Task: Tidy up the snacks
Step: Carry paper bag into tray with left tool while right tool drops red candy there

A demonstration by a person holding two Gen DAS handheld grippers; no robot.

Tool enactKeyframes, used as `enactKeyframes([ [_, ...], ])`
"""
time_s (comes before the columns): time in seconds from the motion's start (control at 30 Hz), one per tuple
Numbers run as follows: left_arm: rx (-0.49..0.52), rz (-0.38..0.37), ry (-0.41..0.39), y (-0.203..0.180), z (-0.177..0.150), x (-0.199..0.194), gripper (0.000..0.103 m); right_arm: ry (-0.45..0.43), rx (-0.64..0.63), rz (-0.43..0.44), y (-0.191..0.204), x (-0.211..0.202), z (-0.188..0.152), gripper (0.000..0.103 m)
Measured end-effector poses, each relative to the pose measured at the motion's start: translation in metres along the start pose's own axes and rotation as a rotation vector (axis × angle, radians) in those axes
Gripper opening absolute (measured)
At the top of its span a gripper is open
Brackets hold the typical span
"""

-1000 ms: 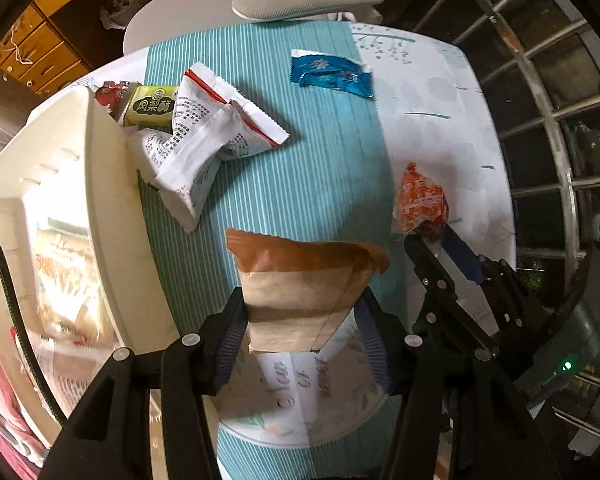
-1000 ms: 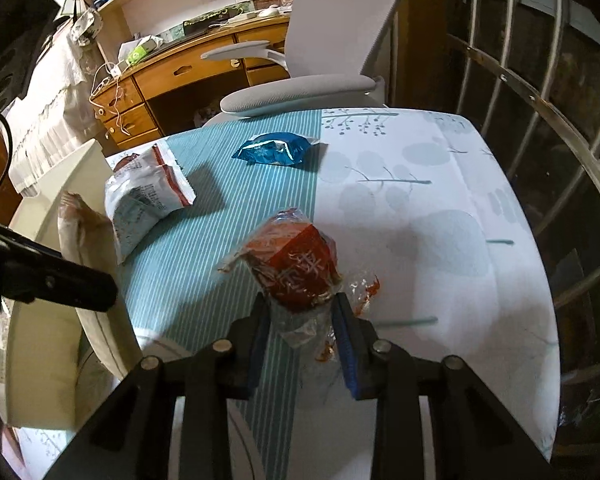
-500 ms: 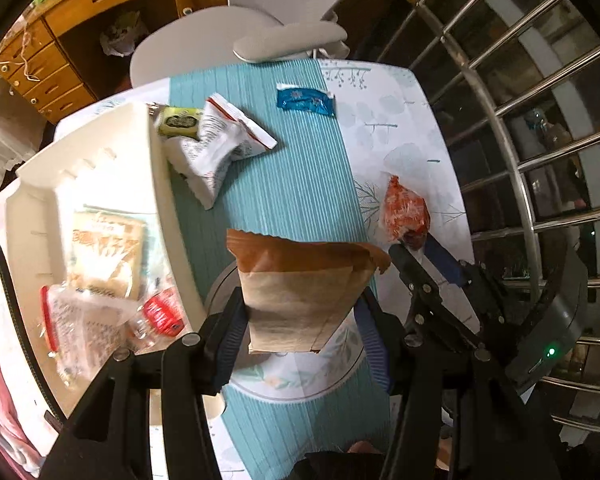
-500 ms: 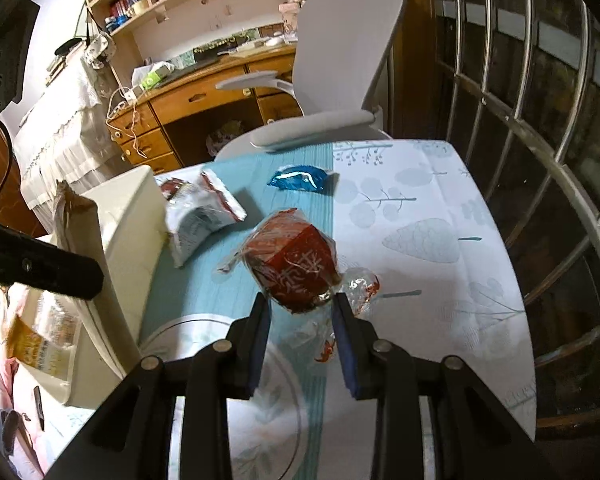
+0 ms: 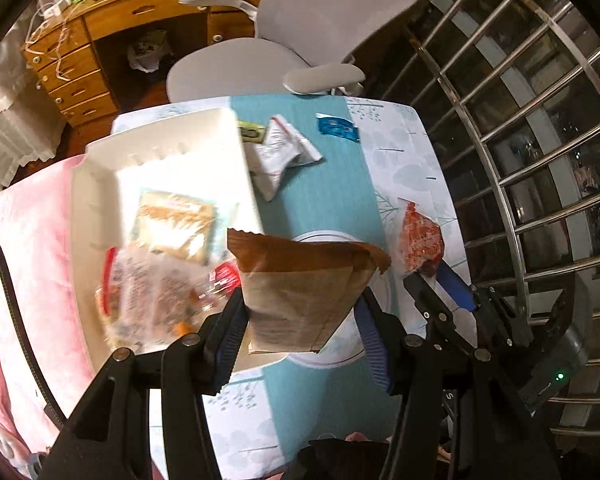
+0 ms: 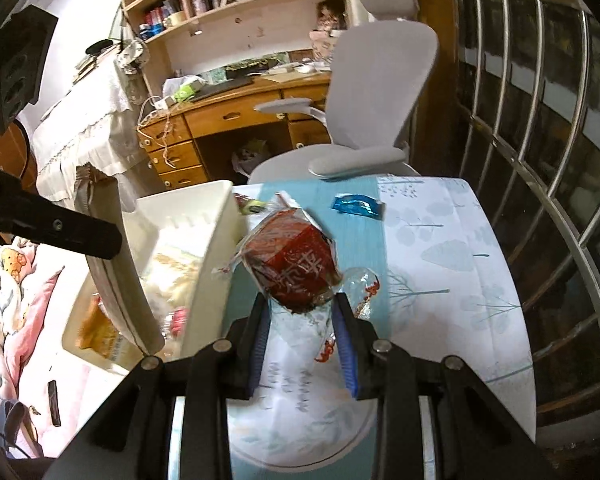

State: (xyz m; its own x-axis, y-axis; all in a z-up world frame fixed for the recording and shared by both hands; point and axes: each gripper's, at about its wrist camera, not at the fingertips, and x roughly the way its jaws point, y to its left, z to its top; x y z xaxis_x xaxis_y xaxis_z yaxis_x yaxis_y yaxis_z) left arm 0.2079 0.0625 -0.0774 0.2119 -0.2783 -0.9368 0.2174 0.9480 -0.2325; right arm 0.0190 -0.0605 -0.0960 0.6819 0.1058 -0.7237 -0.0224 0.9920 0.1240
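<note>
My left gripper [image 5: 300, 320] is shut on a brown paper snack bag [image 5: 300, 292], held high above the table by the right rim of the white bin [image 5: 244, 168]. My right gripper [image 6: 300, 312] is shut on a red snack packet in clear wrap [image 6: 296, 264], lifted above the table; it shows in the left wrist view [image 5: 422, 240] too. The white bin [image 6: 216, 248] holds several snack packs [image 5: 172, 224]. A white packet [image 5: 280, 152], a green-yellow packet [image 5: 252, 132] and a blue packet [image 5: 338, 128] lie on the teal runner.
A round plate [image 5: 340, 360] lies on the table under my left gripper. A grey office chair [image 6: 364, 120] stands at the far edge, a wooden desk [image 6: 228, 116] behind it. Metal window bars [image 5: 520, 160] run along the right. Pink bedding [image 6: 8, 300] is on the left.
Both grippers have risen well above the table with their snacks, and the view has pulled back. The left gripper has shifted left toward the bin, whose inside now shows.
</note>
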Motion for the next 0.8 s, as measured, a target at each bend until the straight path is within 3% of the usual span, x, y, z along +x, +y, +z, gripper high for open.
enactKeyframes([
  [0.43,-0.042,0.052,-0.028,0.095,-0.040,-0.044,0.053,0.015,-0.007,0.056,0.100,-0.007,-0.024,0.031],
  [0.8,0.021,0.087,0.021,0.137,-0.048,-0.037,0.053,0.019,0.049,0.044,0.151,0.004,-0.039,0.031],
])
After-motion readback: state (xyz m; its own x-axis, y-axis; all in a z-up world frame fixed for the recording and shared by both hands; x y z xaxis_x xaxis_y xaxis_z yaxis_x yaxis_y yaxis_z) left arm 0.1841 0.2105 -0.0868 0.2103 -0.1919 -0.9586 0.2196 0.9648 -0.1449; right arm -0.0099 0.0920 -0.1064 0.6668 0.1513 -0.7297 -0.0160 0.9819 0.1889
